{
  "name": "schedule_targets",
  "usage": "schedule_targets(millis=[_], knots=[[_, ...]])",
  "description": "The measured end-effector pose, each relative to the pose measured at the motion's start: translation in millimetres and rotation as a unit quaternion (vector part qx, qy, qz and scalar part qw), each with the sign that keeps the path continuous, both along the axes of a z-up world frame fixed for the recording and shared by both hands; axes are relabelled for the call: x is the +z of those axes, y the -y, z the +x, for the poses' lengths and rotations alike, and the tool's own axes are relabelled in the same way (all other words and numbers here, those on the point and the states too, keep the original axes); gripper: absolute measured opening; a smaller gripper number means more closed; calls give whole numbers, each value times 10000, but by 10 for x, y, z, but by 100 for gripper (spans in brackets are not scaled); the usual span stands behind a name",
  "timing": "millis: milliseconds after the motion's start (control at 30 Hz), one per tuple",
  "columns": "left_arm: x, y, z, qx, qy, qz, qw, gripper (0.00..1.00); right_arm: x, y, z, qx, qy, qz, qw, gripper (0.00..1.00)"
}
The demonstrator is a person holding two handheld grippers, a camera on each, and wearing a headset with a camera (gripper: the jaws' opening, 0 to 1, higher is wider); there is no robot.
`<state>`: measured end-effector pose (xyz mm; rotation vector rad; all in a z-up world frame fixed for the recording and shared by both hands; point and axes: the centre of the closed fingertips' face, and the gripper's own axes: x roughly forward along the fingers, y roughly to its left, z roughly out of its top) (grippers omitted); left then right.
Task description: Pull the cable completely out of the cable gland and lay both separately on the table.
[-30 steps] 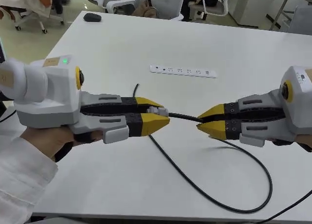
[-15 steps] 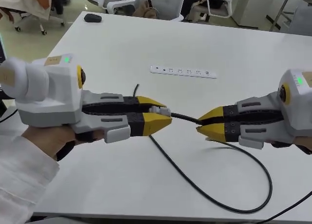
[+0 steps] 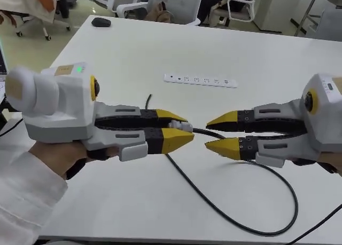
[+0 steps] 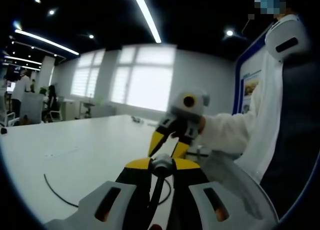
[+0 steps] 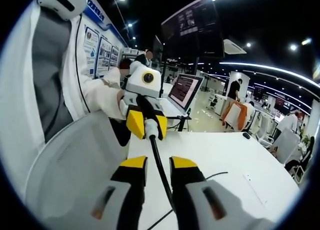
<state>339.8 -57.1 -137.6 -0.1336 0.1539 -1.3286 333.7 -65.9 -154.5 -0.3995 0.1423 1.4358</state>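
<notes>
Cable gland [image 3: 181, 126]: small pale fitting, held off the table [image 3: 133, 53] and clamped at the tips of the left gripper [image 3: 189, 128], whose jaws are closed narrowly on it.
Cable [image 3: 235, 218]: black and threaded through the gland. One short end lies on the table behind the left gripper. The long run leaves the gland toward the right gripper [image 3: 207, 134], passes between its jaws and loops over the tabletop.
Right gripper: jaws parted, one on either side of the cable (the right gripper view shows a gap on both sides).
Power strip [image 3: 200, 80]: white, lying flat, well behind the grippers.
Mouse [image 3: 101, 22]: dark, at the far left corner.
</notes>
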Motion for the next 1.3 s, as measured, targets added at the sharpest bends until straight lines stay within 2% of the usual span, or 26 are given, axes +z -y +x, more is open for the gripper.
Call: schedule_targets(millis=[100, 200, 700, 1133, 1300], knots=[[-7, 16, -9, -22, -5, 3, 10000, 17, 6, -42, -2, 71, 3, 5, 10000, 15], [-13, 26, -15, -29, -15, 0, 10000, 17, 5, -91, -55, 267, 3, 18, 9996, 6], [-21, 20, -13, -36, -115, -47, 9999, 17, -18, -93, -50, 285, 47, -16, 9996, 5], [15, -85, 15, 94, -143, -35, 9998, 17, -95, 142, 24, 70, -15, -145, 9999, 4], [18, -109, 27, 188, -167, -19, 9997, 17, -94, 202, 35, 16, -48, -96, 9999, 4]])
